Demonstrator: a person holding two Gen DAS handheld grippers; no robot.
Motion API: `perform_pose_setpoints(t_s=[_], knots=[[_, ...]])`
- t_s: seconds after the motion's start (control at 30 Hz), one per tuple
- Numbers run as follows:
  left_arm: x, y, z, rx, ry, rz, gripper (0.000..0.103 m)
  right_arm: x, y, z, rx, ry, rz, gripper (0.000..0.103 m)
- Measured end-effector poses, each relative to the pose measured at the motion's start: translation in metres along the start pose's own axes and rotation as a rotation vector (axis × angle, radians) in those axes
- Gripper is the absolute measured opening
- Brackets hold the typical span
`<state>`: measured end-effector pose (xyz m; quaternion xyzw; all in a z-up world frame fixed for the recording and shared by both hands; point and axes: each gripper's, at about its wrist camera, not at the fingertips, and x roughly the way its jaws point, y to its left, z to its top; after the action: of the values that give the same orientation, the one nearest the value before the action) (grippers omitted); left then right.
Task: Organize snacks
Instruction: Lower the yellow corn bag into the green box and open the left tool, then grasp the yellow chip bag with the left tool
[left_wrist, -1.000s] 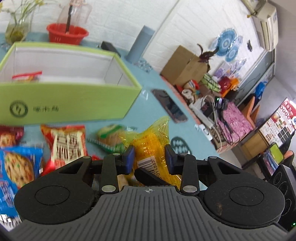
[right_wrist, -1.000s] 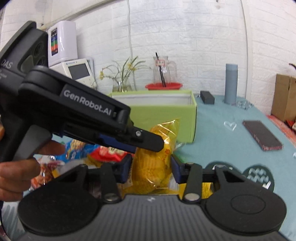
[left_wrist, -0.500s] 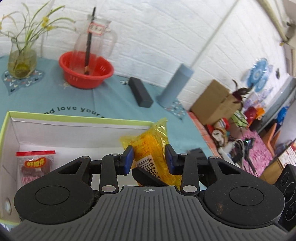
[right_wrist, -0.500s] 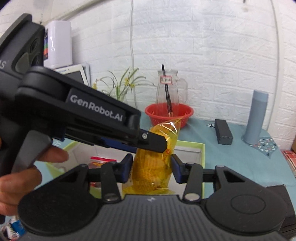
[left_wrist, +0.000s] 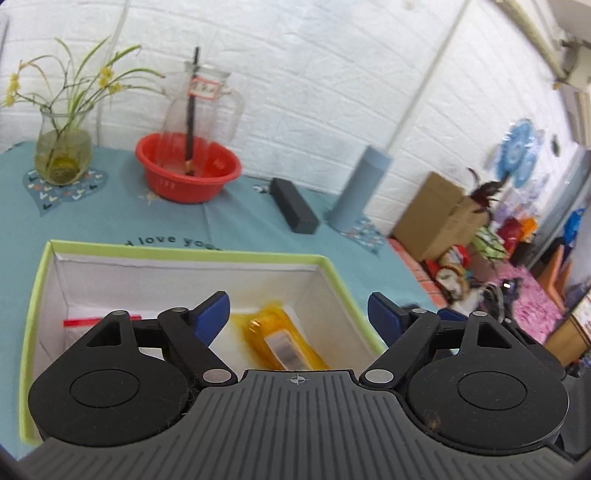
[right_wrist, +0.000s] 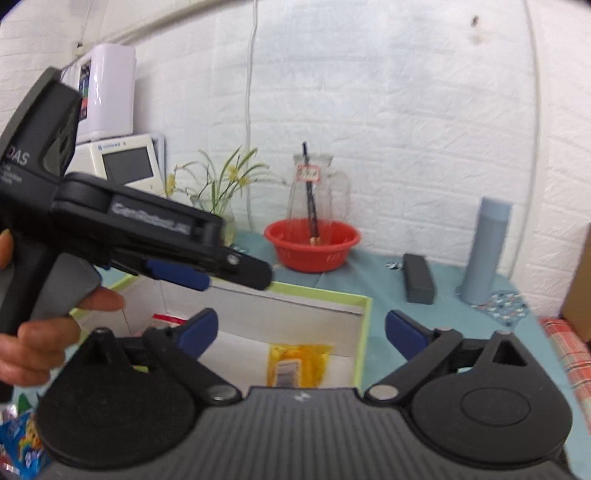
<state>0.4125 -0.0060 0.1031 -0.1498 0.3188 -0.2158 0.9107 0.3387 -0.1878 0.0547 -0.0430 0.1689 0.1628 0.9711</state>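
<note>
1. The yellow transparent plastic snack packet lies blurred on the white floor of the lime-green cardboard box with white inner walls, towards its right side. Neither gripper touches it.
2. The left gripper has just been opening; its blue pads stand spread above the box with nothing between them but the packet far below.
3. The right gripper has likewise just been opening and is spread wide over the same box; the packet shows under it, free.
4. A second item, a clear packet with a red top band, already sits at the left of the box, partly hidden by the gripper.
5. So two snacks appear stored. What is left: at least the blue printed snack bag near the lower left edge of the right wrist view, outside the box on the teal tabletop. How many more wait there cannot be told.
</note>
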Motion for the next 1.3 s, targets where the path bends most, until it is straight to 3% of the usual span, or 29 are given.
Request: perform_pose_setpoints(t_s=[0.13,0.3,0.47,0.53,0.63,0.83,1.1,1.17,1.23,1.3], knots=[[-0.026,-0.023,-0.038,0.001,0.016,-0.07,0.075,-0.055,-0.005,-0.033,0.052,0.022,-0.034,0.1],[-0.039,-0.046,-0.103,-0.058,0.115,-0.138,0.075,-0.11,-0.005,-0.091,0.169,0.092,-0.078,0.102],[-0.041,-0.062,-0.156,-0.119,0.238,-0.191,0.072,-0.132,0.007,-0.132,0.246,0.154,-0.057,0.102],[-0.041,-0.069,-0.168,-0.112,0.265,-0.18,0.068,-0.131,0.012,-0.138,0.24,0.169,-0.061,0.102],[-0.039,-0.075,-0.176,-0.094,0.265,-0.131,0.068,-0.127,0.014,-0.139,0.236,0.174,-0.045,0.102],[-0.027,-0.09,-0.186,-0.046,0.314,-0.137,0.057,-0.122,0.03,-0.142,0.177,0.203,-0.04,0.1],[-0.021,-0.085,-0.185,-0.059,0.314,-0.108,0.054,-0.126,0.025,-0.141,0.163,0.213,-0.052,0.097],[-0.018,-0.087,-0.184,-0.052,0.312,-0.1,0.054,-0.122,0.025,-0.141,0.164,0.227,-0.04,0.094],[-0.015,-0.091,-0.185,-0.028,0.31,-0.09,0.054,-0.118,0.027,-0.141,0.175,0.239,-0.01,0.08],[-0.014,-0.094,-0.188,0.014,0.314,-0.078,0.044,-0.118,0.031,-0.14,0.156,0.247,-0.018,0.074]])
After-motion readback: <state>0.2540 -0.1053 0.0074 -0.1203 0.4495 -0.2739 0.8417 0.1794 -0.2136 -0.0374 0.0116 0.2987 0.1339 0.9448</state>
